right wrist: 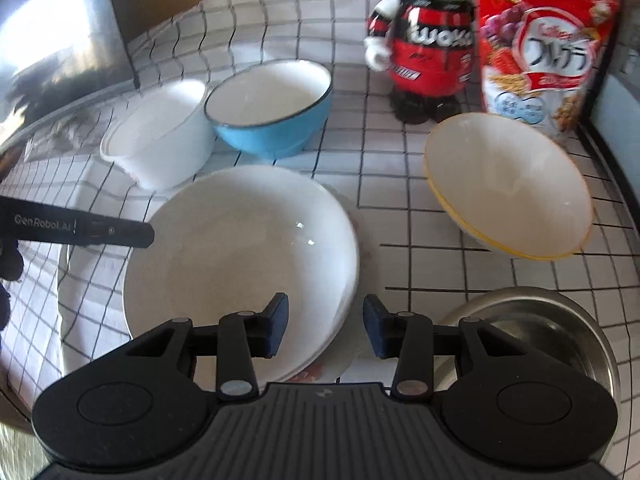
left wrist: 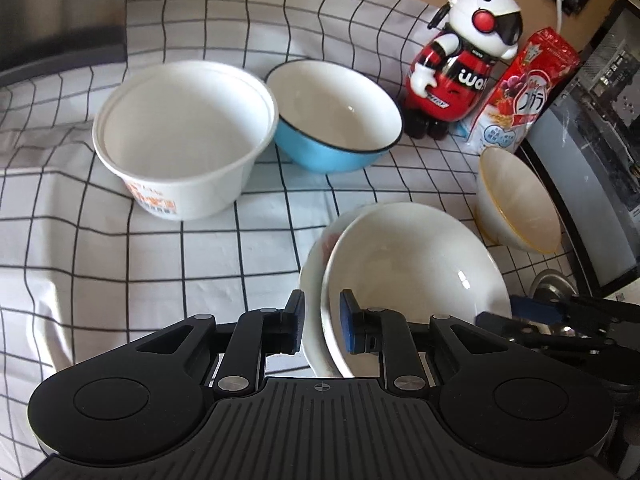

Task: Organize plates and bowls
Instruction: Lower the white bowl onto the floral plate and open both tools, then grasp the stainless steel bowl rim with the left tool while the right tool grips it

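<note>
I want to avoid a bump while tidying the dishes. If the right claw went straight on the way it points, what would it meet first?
Most likely the wide white bowl: the right claw straddles its near rim, jaws apart, with a plate beneath. Depth is unclear.

Two cameras, one on each handheld gripper, both tilted steeply down over the checked cloth (left wrist: 120, 240).

Left wrist view: sits close above the near edge of the white bowl (left wrist: 416, 280); faces the far wall. The paper tub (left wrist: 180, 136) and blue bowl (left wrist: 336, 120) lie mid-distance. The right gripper (left wrist: 560, 316) shows at its right edge.

Right wrist view: set further right, just as close, facing the same way. The steel bowl (right wrist: 532, 340) is near right, and a finger of the left gripper (right wrist: 80, 230) enters from the left.

Shared: the white bowl, tub, blue bowl, yellow-rimmed bowl (right wrist: 508, 188), robot figure (right wrist: 424, 52) and cereal bag (right wrist: 536, 48).
</note>
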Demonstrator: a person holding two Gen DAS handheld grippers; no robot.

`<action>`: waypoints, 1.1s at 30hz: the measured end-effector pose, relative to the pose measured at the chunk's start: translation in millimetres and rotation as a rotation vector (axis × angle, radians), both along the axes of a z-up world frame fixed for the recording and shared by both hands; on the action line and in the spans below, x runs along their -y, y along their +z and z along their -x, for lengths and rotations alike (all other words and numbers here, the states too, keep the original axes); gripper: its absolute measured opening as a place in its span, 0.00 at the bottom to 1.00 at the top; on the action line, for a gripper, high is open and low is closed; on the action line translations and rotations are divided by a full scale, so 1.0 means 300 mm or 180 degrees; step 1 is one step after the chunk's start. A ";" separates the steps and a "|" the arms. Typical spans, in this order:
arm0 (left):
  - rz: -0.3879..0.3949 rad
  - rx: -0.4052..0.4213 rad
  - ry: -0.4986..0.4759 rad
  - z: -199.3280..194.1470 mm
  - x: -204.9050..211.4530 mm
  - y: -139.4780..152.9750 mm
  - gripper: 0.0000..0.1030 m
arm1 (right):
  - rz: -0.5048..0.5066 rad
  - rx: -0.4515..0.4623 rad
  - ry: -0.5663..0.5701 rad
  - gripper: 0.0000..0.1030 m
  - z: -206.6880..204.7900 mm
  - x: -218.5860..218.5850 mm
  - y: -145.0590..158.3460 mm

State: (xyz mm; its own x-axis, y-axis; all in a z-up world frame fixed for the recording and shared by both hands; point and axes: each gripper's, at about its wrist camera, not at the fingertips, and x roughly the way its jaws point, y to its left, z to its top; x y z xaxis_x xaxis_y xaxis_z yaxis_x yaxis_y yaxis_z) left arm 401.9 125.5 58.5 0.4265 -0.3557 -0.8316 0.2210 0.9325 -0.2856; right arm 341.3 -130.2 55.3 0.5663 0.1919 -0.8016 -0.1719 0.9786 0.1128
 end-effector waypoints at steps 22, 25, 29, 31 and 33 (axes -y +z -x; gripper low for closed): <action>0.0207 0.0333 -0.0094 0.137 0.263 0.165 0.21 | 0.0829 0.0866 -0.0481 0.67 0.198 0.334 0.099; 0.0304 0.0247 -0.0213 0.193 0.380 0.163 0.21 | 0.0817 0.0929 -0.0316 0.70 0.221 0.398 0.086; 0.0303 0.0115 -0.0249 0.273 0.506 0.090 0.21 | 0.1062 0.1064 -0.0172 0.77 0.264 0.486 0.040; 0.0357 0.0016 -0.0142 0.305 0.535 0.047 0.21 | 0.1165 0.1192 -0.0121 0.77 0.291 0.523 0.016; 0.0446 -0.0063 -0.0007 0.328 0.552 0.013 0.21 | 0.1141 0.1274 -0.0036 0.77 0.314 0.557 -0.005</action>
State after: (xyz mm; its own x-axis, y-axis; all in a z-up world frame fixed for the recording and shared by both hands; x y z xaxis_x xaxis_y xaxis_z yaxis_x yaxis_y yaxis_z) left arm 303.4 -40.0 62.3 0.4097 -0.4699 -0.7819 0.2161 0.8827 -0.4173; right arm 247.0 -297.3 53.7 0.8416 -0.0622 -0.5366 -0.1221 0.9458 -0.3011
